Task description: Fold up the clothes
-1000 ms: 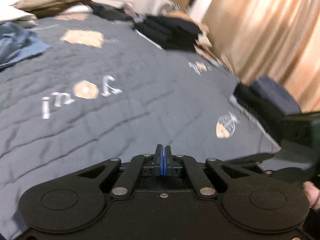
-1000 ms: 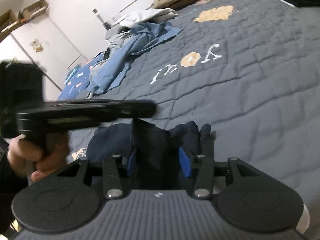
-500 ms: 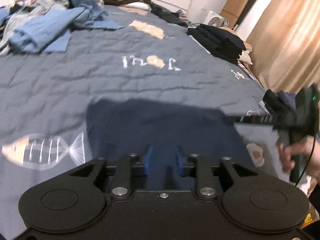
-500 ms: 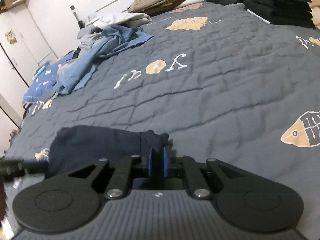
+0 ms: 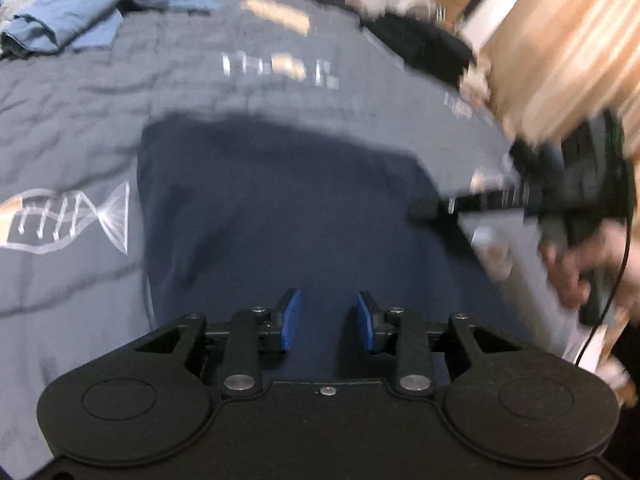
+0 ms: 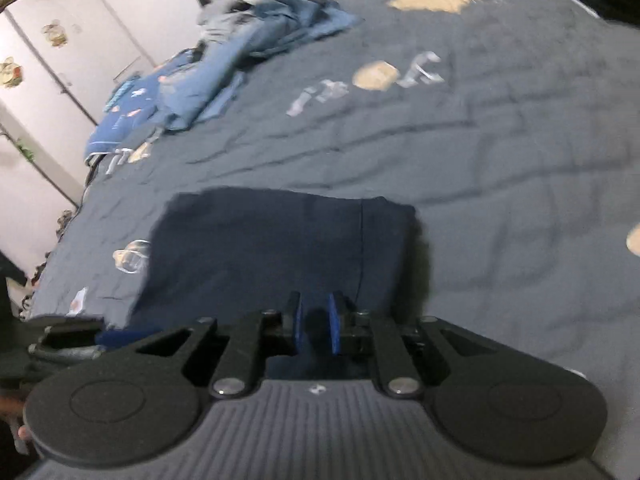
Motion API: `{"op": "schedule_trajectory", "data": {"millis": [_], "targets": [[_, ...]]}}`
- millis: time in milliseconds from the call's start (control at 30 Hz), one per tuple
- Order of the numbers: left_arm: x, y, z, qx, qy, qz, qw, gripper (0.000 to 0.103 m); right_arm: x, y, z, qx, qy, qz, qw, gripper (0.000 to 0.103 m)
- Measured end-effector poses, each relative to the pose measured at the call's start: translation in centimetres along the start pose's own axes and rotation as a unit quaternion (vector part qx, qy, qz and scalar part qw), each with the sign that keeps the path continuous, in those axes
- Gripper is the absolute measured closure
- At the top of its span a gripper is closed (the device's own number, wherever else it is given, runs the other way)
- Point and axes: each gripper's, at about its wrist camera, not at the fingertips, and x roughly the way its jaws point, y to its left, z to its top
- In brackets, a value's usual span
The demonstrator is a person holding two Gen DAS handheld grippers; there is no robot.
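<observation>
A dark navy garment is lying flat on the grey quilt, near its front edge, already doubled into a rough rectangle. The left gripper is hovering over the garment's near edge with its jaws partly apart, gripping nothing. The right gripper is sitting low over the near right corner, its jaws opening from a narrow gap; dark cloth shows between the blue pads, but whether they are pinching it cannot be told. A fold seems to be just ending, with both claws letting go. The next move is probably calling for fresh grips on one edge, both claws lifting together and carrying it across evenly. A blue heap is waiting behind.
</observation>
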Motion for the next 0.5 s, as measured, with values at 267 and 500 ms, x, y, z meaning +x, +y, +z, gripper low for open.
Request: {"op": "schedule_trajectory", "data": {"millis": [267,500], "targets": [[-4.1,-1.2,-2.2,0.001,-0.028,-0.013,0.9995,0.071,-4.1,1.1,-0.4,0.026,-0.051,0.024,0.998,0.089],[-8.9,-3.1,-6.1,0.018,-0.056,0.015,0.9981,0.065,-6.8,5.3,-4.5,0.0,-0.052,0.025,0.998,0.079]]}}
